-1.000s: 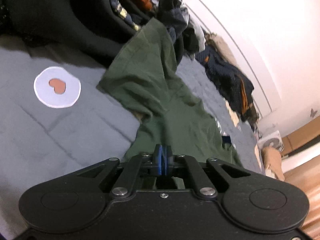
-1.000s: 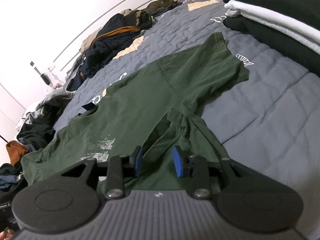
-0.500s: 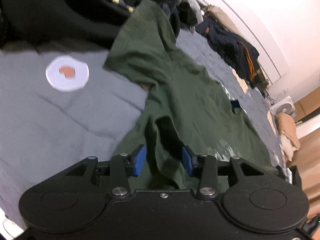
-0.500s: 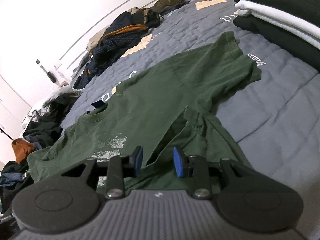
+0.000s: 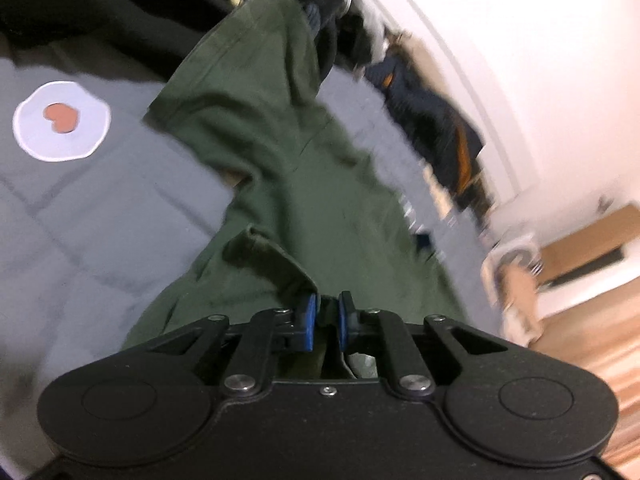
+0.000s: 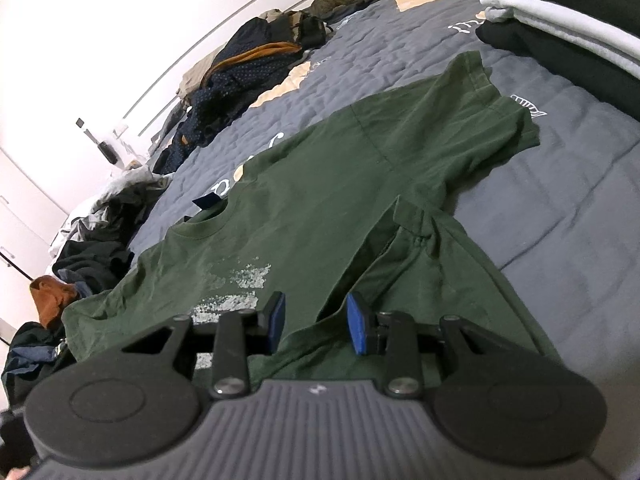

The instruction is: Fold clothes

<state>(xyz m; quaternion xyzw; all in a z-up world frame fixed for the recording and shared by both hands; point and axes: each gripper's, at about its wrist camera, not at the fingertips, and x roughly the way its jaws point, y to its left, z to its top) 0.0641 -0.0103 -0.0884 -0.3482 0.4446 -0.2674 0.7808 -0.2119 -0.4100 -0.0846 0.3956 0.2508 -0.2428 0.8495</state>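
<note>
Your left claw (image 5: 324, 316) is closing on the hem of the dark green cotton T-shirt (image 6: 320, 208), spread on the grey quilted bed (image 6: 560, 216). Your right claw (image 6: 316, 322) hangs spread over the fold at six o'clock. A thin pinch could slip when you lift.

No text is legible — the quilt (image 6: 560, 208) lettering stays unreadable.

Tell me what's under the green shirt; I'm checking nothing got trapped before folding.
The green shirt lies on the grey quilt. A dark blue scrap pokes out by the collar. Anything else beneath is covered.
</note>
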